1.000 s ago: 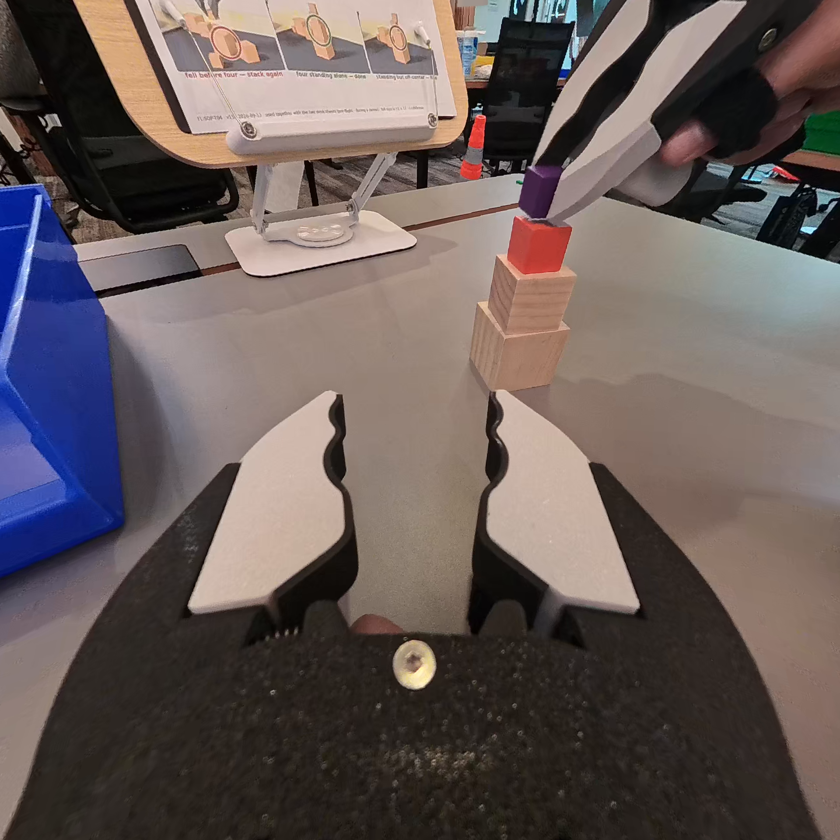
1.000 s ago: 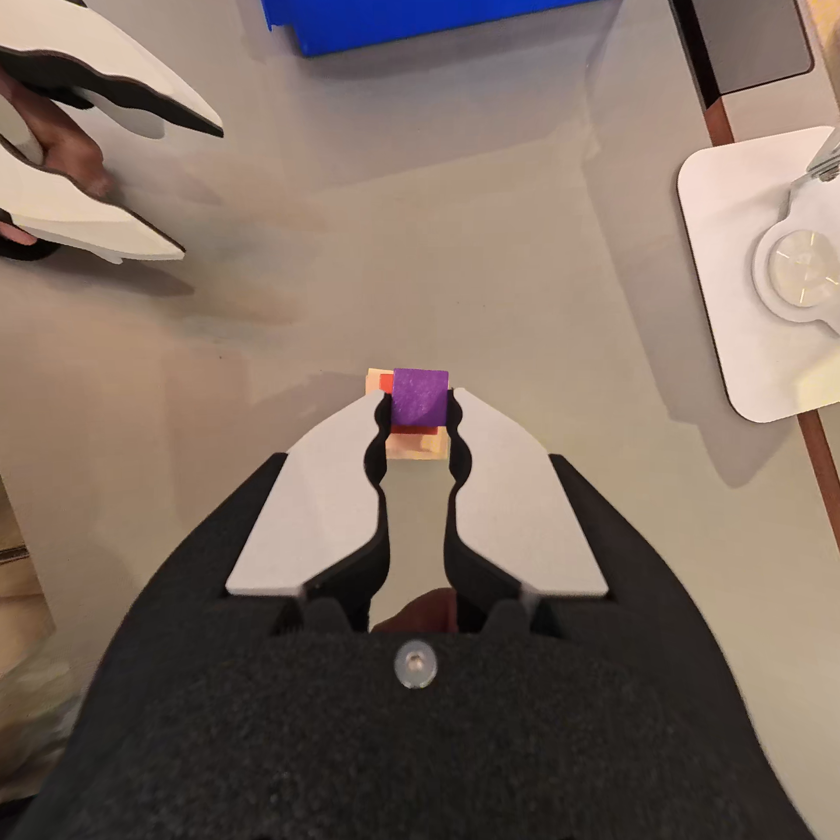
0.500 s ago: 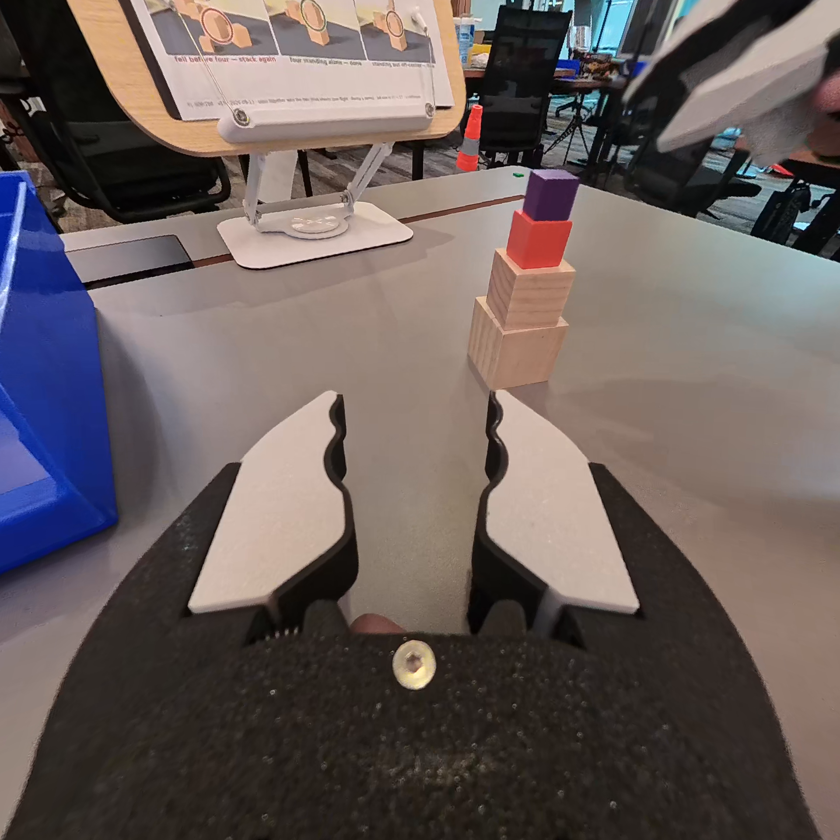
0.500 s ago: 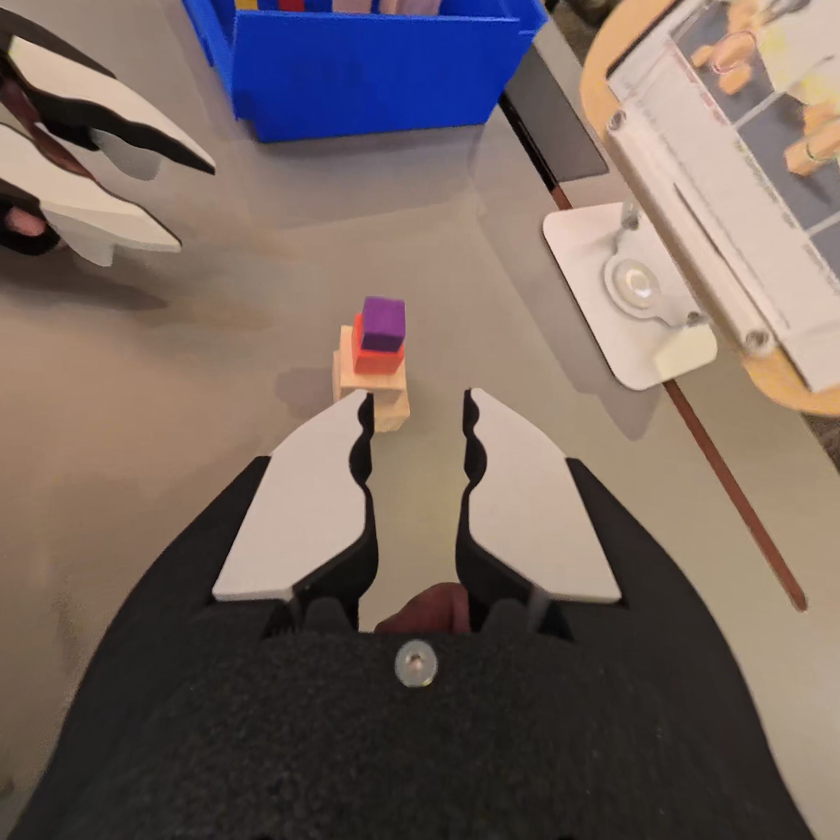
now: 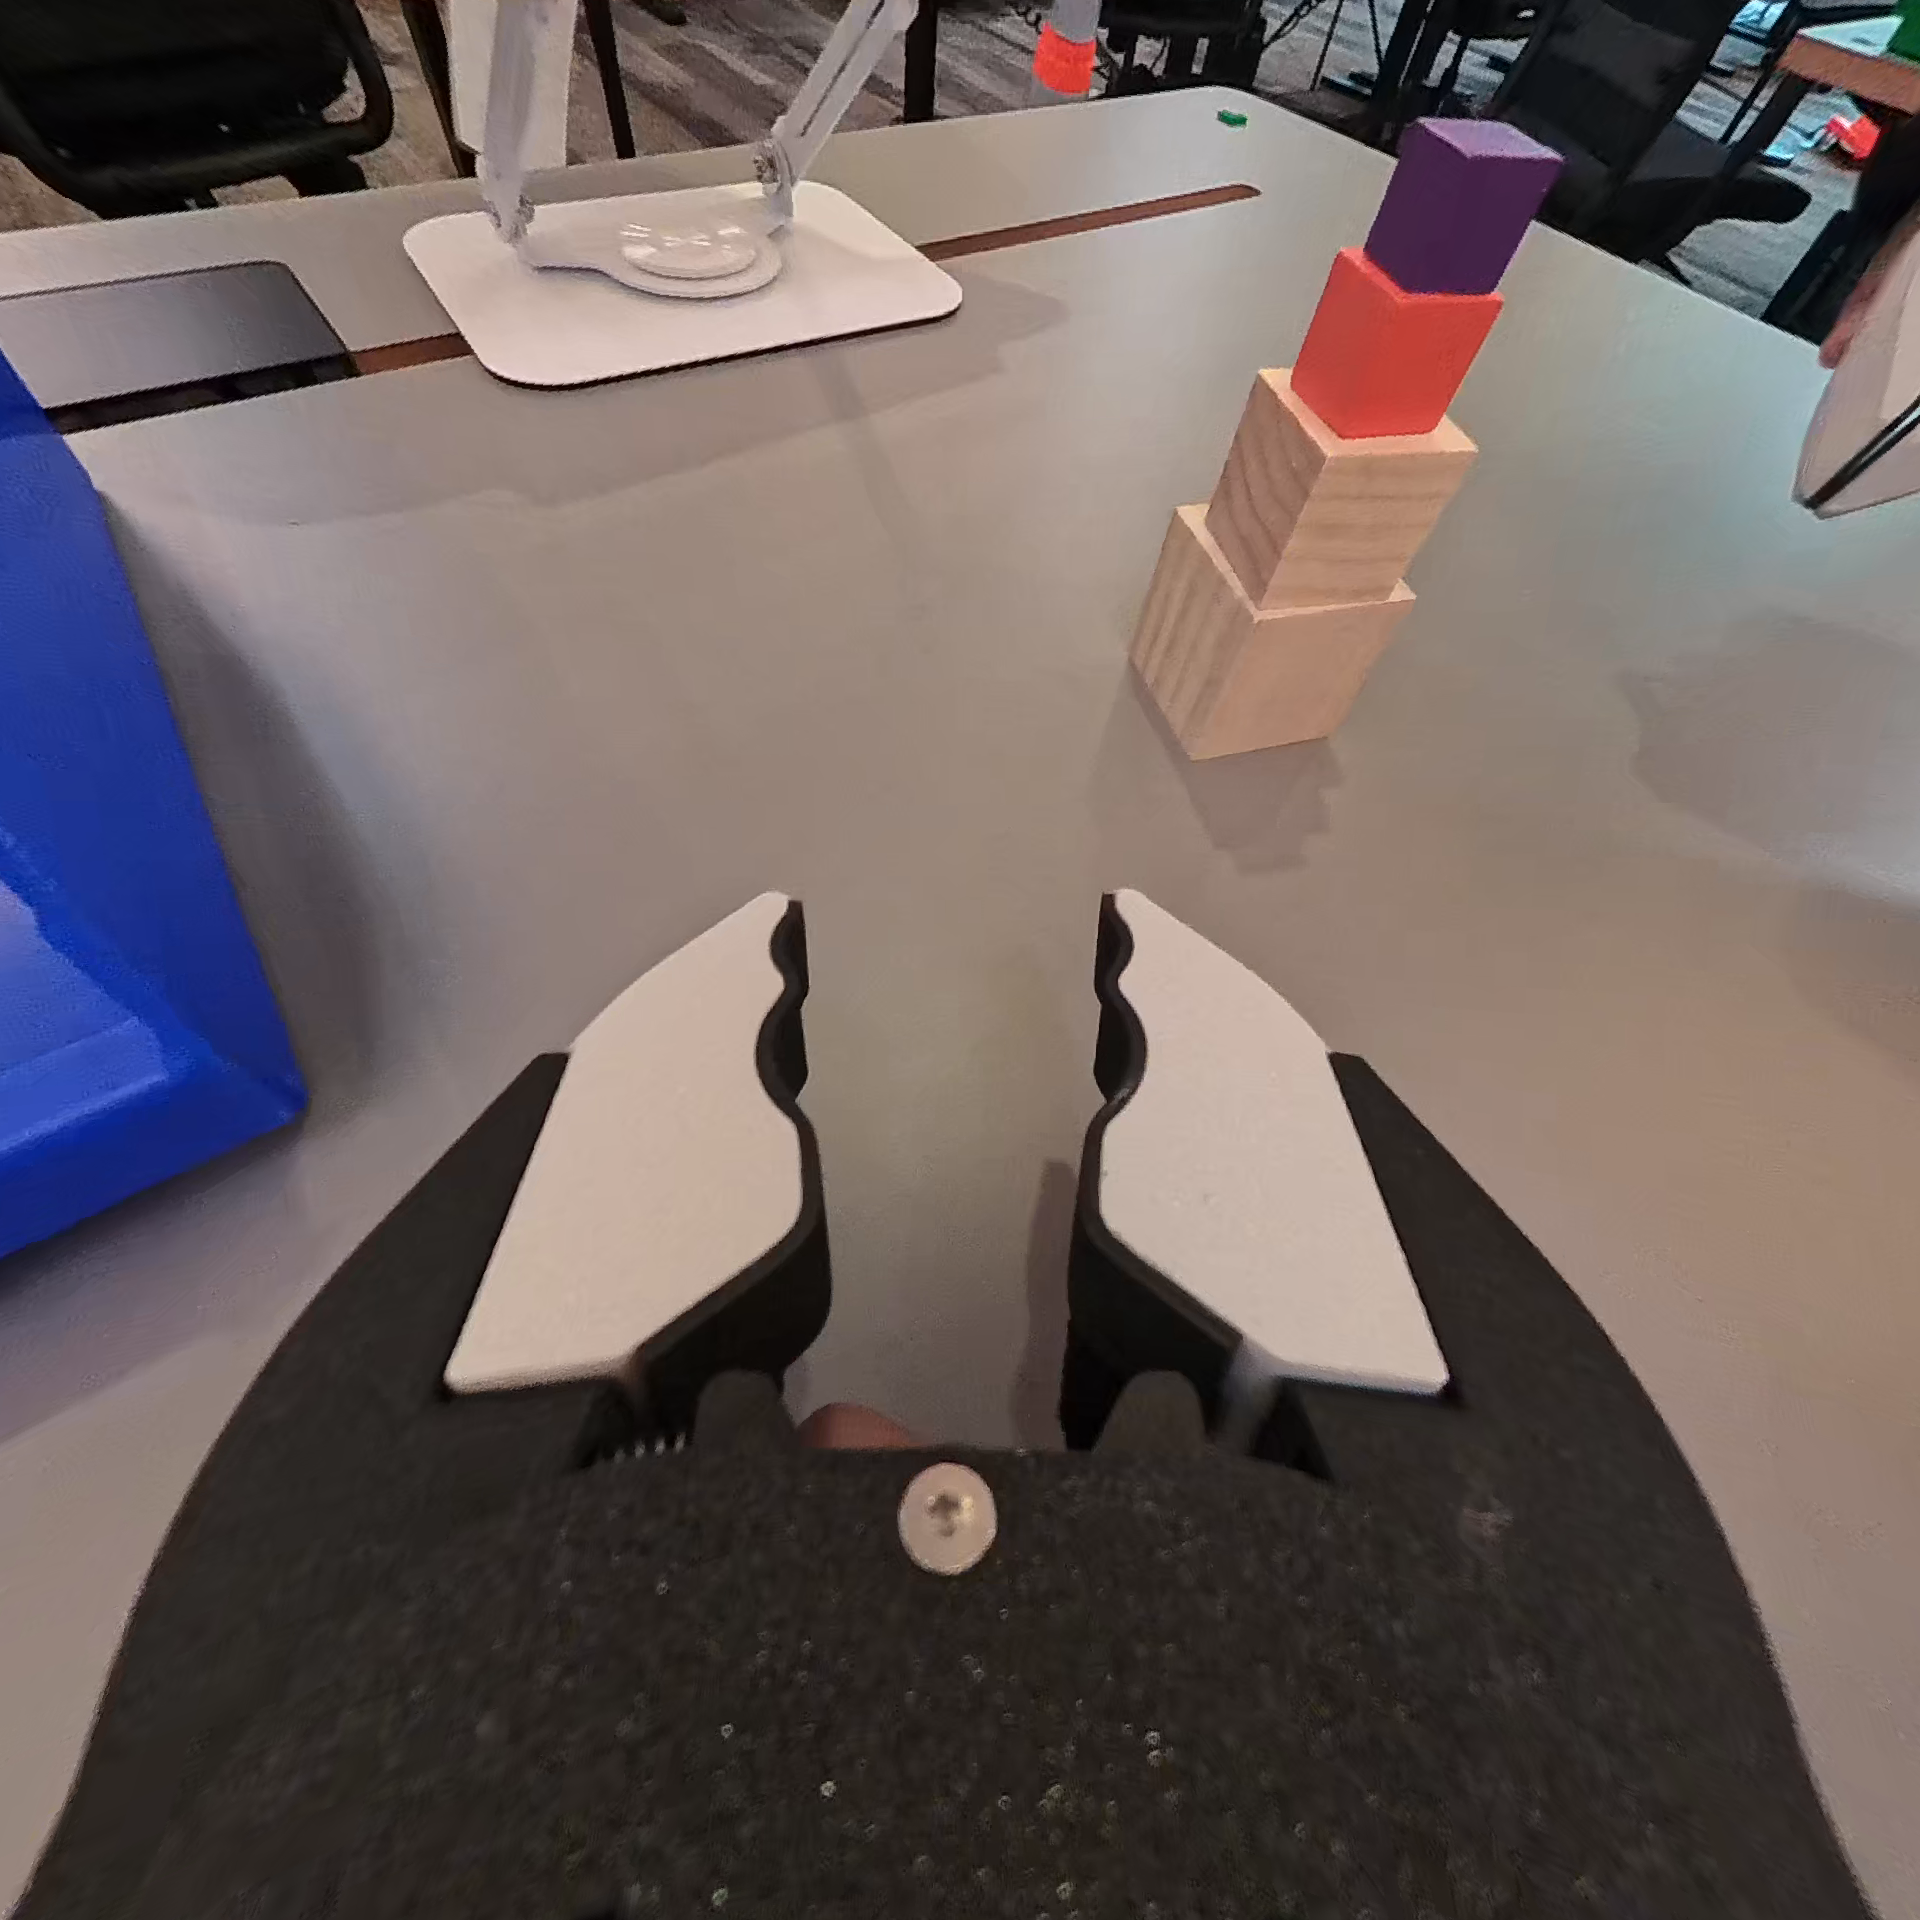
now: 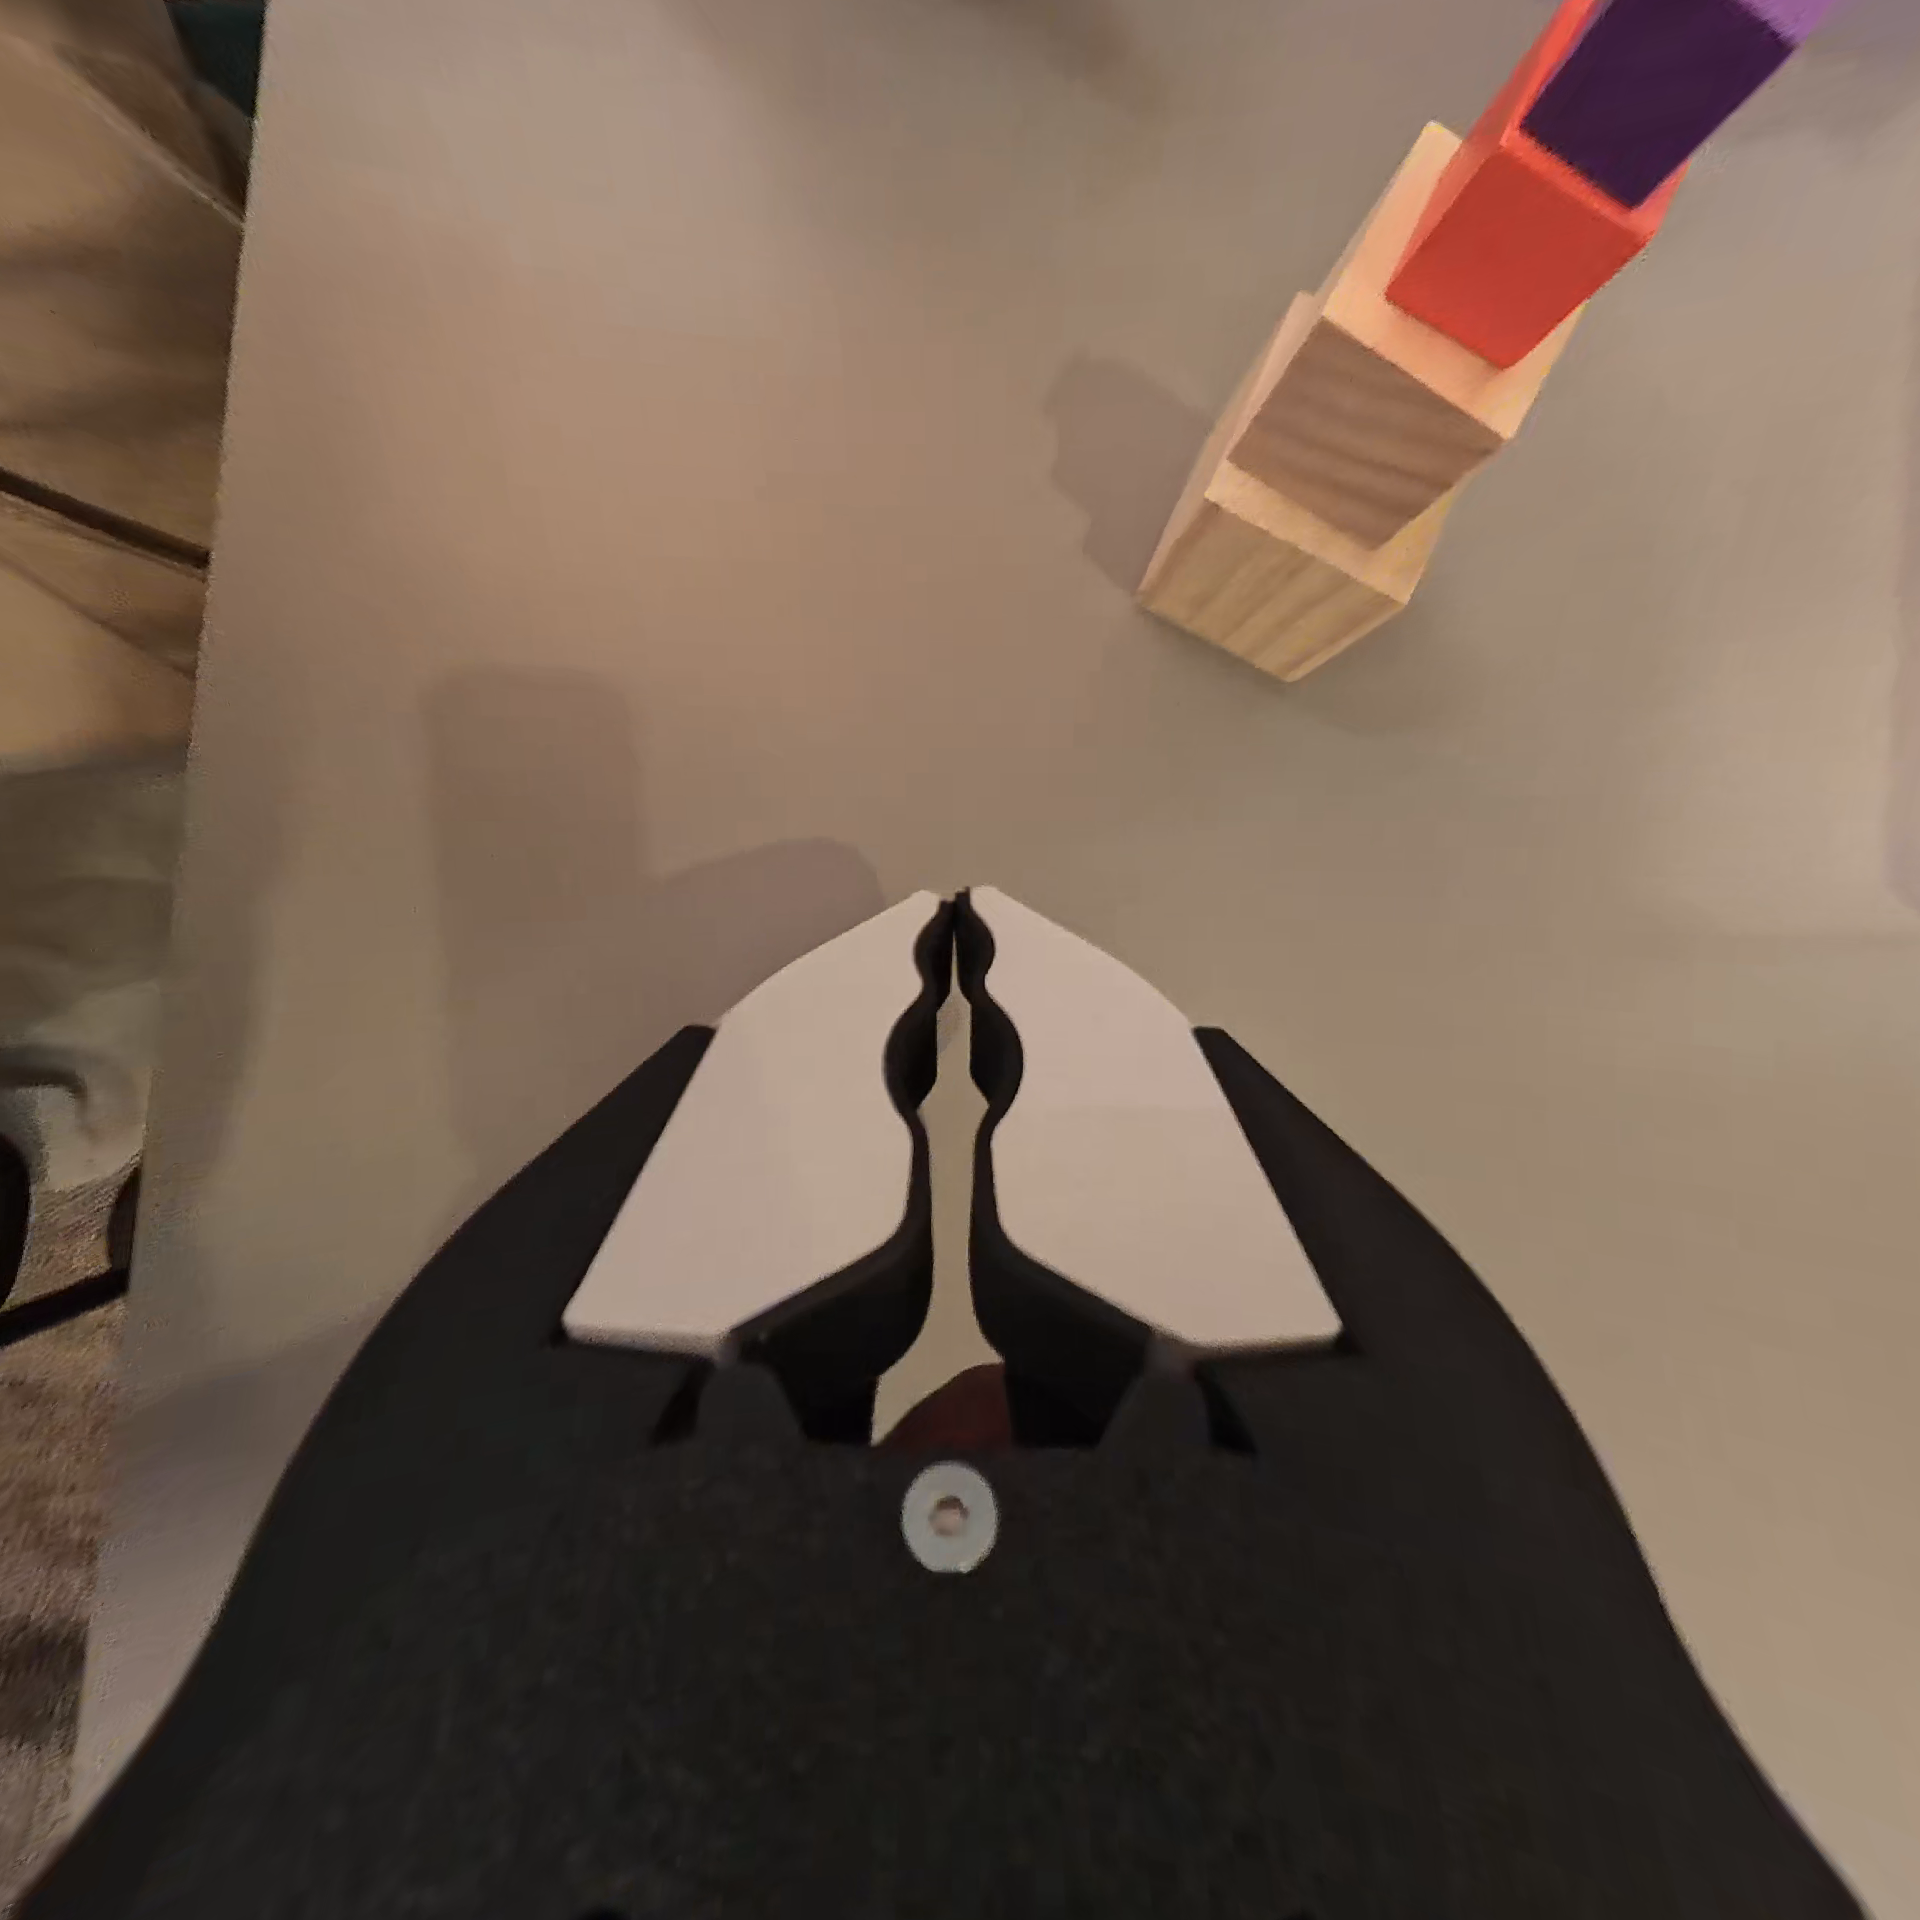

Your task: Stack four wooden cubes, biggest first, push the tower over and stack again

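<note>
A tower of cubes stands upright on the grey table (image 5: 727, 675): a large plain wooden cube (image 5: 1262, 665) at the bottom, a smaller wooden cube (image 5: 1340, 509) on it, then a red cube (image 5: 1392, 348), then a purple cube (image 5: 1460, 203) on top. In the right wrist view the same tower shows at the upper right: large cube (image 6: 1268, 592), smaller cube (image 6: 1371, 447), red cube (image 6: 1517, 249), purple cube (image 6: 1652, 94). My left gripper (image 5: 948, 914) is open and empty, low, in front and left of the tower. My right gripper (image 6: 956, 899) is shut and empty, beside the tower; its edge shows in the left wrist view (image 5: 1870, 436).
A blue bin (image 5: 94, 883) stands at the left. A white stand base (image 5: 686, 281) sits at the back of the table, with a dark panel (image 5: 166, 332) to its left. The table's edge (image 6: 223, 520) runs down the left of the right wrist view.
My right gripper let go of the purple cube on the tower, drew away to its side, came down low and shut. My left gripper moved a little closer and lower.
</note>
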{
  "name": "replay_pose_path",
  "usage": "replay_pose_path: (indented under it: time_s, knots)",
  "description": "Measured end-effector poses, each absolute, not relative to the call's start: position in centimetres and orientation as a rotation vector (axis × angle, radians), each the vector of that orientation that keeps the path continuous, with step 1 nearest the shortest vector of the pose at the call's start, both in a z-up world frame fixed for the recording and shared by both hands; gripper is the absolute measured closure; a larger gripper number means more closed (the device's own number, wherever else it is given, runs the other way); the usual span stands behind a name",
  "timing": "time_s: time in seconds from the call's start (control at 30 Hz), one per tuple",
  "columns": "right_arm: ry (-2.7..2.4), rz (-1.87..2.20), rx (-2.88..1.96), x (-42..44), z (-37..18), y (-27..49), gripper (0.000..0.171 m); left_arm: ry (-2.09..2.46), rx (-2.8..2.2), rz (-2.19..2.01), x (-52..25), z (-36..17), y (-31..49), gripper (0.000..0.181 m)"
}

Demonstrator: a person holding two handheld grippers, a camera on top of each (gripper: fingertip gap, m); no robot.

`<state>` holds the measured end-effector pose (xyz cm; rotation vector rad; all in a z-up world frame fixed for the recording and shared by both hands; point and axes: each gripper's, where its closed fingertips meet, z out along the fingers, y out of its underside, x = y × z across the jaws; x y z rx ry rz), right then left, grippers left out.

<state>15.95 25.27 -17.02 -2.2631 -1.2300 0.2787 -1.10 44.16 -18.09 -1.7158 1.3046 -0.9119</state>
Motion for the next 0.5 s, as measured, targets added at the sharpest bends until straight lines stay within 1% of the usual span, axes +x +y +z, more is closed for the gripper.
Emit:
replay_pose_path:
  time_s: [0.1,0.4,0.5]
  knots:
    - [-1.374,0.325,-2.252,15.8,-17.8,25.3,0.171,1.294,-1.705,-0.893,-1.6,-17.9,44.3,0.129]
    - [-1.982,0.156,-2.196,18.7,-20.1,29.0,0.171,1.279,-1.692,-0.824,-2.8,-17.7,45.5,0.129]
    - [-2.115,0.184,-2.167,17.1,-19.9,31.4,0.171,1.267,-1.69,-0.792,-3.3,-17.5,46.1,0.129]
